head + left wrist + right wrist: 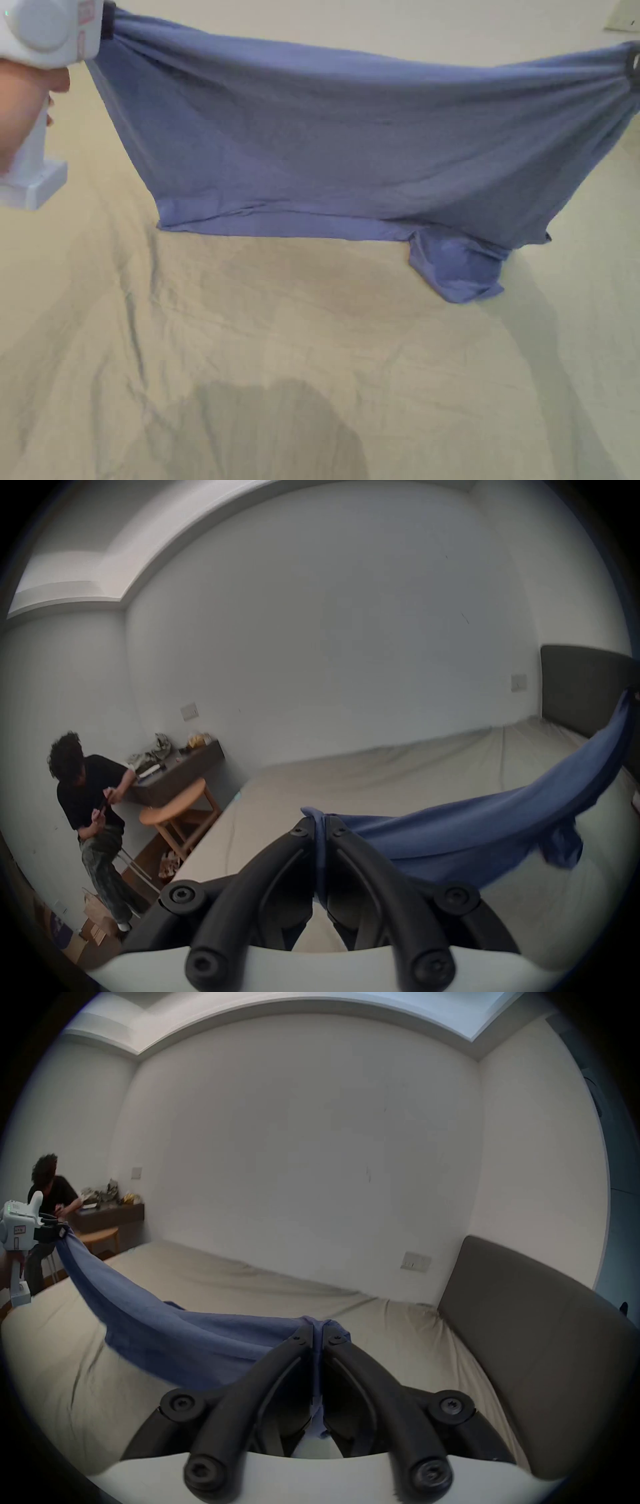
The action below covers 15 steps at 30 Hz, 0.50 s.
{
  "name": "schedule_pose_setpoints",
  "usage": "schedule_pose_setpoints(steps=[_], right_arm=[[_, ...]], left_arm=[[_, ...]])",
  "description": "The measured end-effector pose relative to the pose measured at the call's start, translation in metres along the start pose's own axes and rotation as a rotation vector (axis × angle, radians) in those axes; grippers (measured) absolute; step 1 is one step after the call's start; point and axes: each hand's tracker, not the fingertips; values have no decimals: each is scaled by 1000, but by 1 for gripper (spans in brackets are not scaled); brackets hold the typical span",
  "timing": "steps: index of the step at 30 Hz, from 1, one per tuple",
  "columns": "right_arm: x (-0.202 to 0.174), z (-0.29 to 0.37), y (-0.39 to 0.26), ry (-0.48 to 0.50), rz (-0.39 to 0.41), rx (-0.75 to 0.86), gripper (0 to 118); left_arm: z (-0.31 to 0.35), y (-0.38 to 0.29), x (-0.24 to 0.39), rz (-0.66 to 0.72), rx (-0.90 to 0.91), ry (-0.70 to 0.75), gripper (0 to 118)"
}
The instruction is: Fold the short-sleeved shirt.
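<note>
A blue short-sleeved shirt (350,144) hangs stretched in the air above the bed, held at both upper corners. My left gripper (107,19) is shut on its left corner at the top left of the head view; the cloth is pinched between the black jaws (320,830). My right gripper (632,62) is shut on the other corner at the right edge, cloth clamped in its jaws (318,1333). One sleeve (459,275) dangles below the lower hem and hangs close to the sheet. From the right gripper view the left gripper (52,1231) shows far left, with the shirt (166,1324) sagging between.
A beige sheet (300,350) with creases covers the bed beneath the shirt. A dark headboard (526,1345) stands at the right end. Beyond the bed's left side another person (90,812) sits by a dark desk (180,774) and a round wooden stool (176,809).
</note>
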Motion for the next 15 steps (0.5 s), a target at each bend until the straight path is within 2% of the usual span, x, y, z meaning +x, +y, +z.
schedule_pose_setpoints(steps=[4,8,11,15], right_arm=[[-21,48,-67,61,-7,-94,5],[-43,106,-132,113,48,-192,5],[-58,148,-181,146,49,-308,5],[-72,198,-239,190,-36,-490,5]], left_arm=[[36,-85,7,-66,-99,-32,2],[94,-164,13,-121,-210,-76,2],[138,-223,16,-128,-326,-108,2],[194,-285,17,-134,-464,-161,2]])
